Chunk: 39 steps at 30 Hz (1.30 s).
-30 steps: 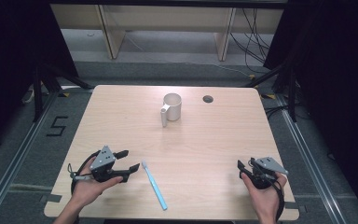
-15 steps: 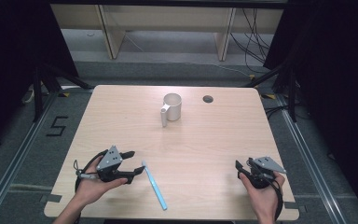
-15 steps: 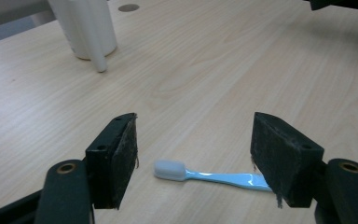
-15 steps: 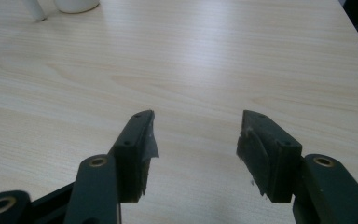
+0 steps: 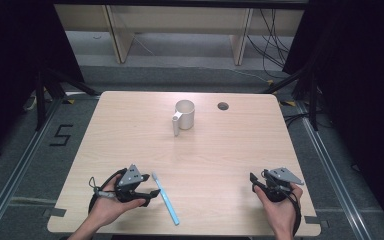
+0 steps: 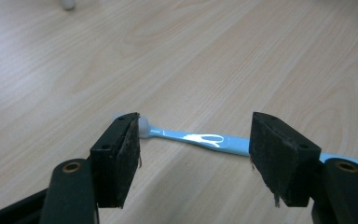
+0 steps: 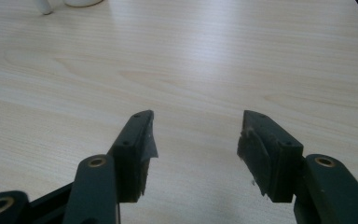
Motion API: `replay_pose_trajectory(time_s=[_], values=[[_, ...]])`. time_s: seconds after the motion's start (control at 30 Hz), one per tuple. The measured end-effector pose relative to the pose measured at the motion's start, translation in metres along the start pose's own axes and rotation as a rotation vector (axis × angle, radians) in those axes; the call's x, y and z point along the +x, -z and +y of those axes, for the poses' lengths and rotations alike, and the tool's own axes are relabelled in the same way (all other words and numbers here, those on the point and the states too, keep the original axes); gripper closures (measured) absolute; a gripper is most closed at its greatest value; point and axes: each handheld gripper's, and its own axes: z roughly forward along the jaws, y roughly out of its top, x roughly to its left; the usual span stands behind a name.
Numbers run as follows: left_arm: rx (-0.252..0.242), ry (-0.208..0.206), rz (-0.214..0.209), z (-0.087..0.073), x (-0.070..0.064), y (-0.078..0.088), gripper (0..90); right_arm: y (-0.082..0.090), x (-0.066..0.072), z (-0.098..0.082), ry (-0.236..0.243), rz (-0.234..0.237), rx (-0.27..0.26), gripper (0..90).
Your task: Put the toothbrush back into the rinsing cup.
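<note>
Left gripper (image 5: 152, 192): jaws spread wide, pads clear of the toothbrush (image 5: 165, 205), having just narrowed slightly. Toothbrush: slim light-blue handle, white head, flat on table (image 5: 220, 160) near front edge. Right gripper (image 5: 255, 182): jaws released, holding nothing

Place: a lab or test room set up for recording.
Table (image 5: 130, 125): one bare pale wood table, standing alone well ahead of the fingers, with a cable hole (image 5: 223, 106) in its far part.
Surround: black curtains (image 5: 350, 75) hang on both sides, past the fingers.
Floor (image 5: 25, 165): grey carpet with metal rails (image 5: 330, 165) along the table, and a taped "5" (image 5: 62, 135) to its left.
Back: loose cables (image 5: 275, 45) and plain wooden frames (image 5: 115, 35) beyond the table's far edge.
</note>
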Motion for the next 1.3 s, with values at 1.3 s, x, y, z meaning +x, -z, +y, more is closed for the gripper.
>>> replay_pose_trajectory(time_s=[1.3], values=[[0.330,0.191,0.041,0.028,-0.025,-0.040,32.4,-0.001,0.002,0.000,-0.015,0.022,0.010,45.1]])
